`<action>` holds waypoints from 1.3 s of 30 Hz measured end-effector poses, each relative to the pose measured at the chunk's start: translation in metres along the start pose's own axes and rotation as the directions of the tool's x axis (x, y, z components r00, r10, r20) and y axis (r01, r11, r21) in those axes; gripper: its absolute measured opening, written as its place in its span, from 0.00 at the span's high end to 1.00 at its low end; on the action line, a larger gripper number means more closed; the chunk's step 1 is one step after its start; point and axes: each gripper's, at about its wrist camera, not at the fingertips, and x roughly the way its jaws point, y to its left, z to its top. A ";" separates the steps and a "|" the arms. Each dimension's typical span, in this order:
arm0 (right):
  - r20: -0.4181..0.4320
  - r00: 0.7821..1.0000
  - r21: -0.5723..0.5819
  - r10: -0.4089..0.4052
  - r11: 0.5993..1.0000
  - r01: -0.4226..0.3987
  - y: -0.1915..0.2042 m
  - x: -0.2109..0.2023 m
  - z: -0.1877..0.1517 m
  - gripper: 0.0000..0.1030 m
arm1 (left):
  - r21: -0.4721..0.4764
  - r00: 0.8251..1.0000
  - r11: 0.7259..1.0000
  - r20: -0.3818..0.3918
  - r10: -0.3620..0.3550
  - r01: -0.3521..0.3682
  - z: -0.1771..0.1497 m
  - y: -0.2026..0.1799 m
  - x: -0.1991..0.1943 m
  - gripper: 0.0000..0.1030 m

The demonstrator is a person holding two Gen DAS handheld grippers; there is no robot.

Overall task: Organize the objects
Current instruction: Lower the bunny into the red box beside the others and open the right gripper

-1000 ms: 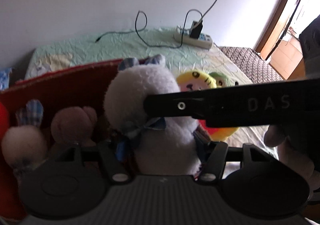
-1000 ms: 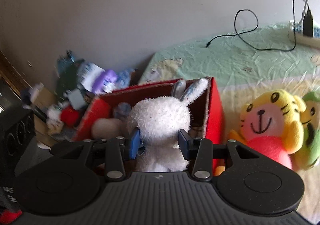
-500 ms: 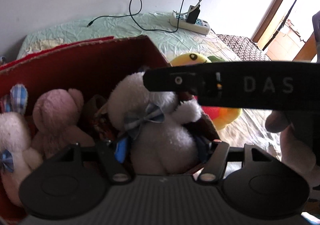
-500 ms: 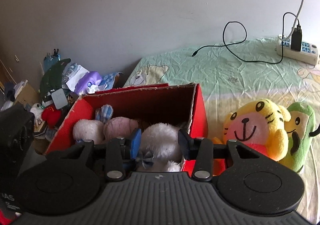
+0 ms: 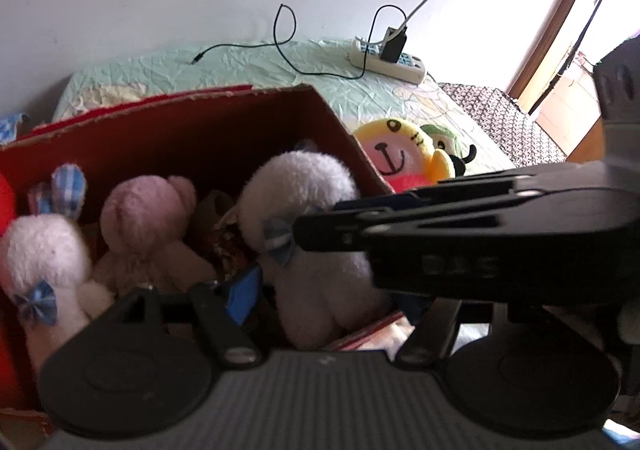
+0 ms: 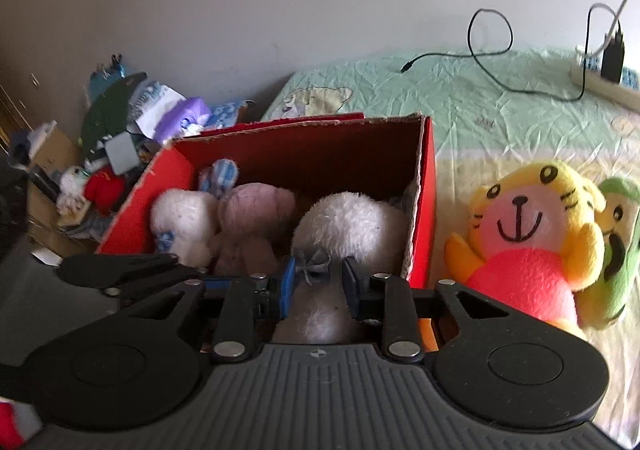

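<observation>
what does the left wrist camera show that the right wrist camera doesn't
Left wrist only: a dark patterned cloth by a bright doorway, and the right gripper crossing side-on.

Right wrist only: a clutter pile beside the bed.

Both: the red box holding a white bunny with a blue bow, a pink bear and a second white bunny; the yellow tiger, green plush and power strip outside it.

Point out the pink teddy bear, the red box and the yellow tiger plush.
pink teddy bear [image 6: 256, 209], right wrist view, head
red box [image 6: 427, 209], right wrist view, right wall
yellow tiger plush [image 6: 520, 213], right wrist view, face
</observation>
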 end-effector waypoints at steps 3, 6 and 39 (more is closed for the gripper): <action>0.017 0.998 -0.031 -0.062 0.998 0.063 0.001 0.006 0.002 0.72 | -0.018 1.000 1.000 -0.008 -0.016 0.016 0.000 0.002 0.004 0.31; 0.018 0.998 -0.018 -0.065 0.998 0.065 -0.006 0.009 0.004 0.76 | -0.024 1.000 1.000 -0.017 -0.013 0.013 0.002 0.001 0.009 0.32; 0.120 0.990 0.120 0.076 0.989 -0.090 -0.021 -0.012 -0.020 0.76 | 0.029 0.995 0.995 -0.034 0.096 -0.095 0.008 -0.007 0.006 0.24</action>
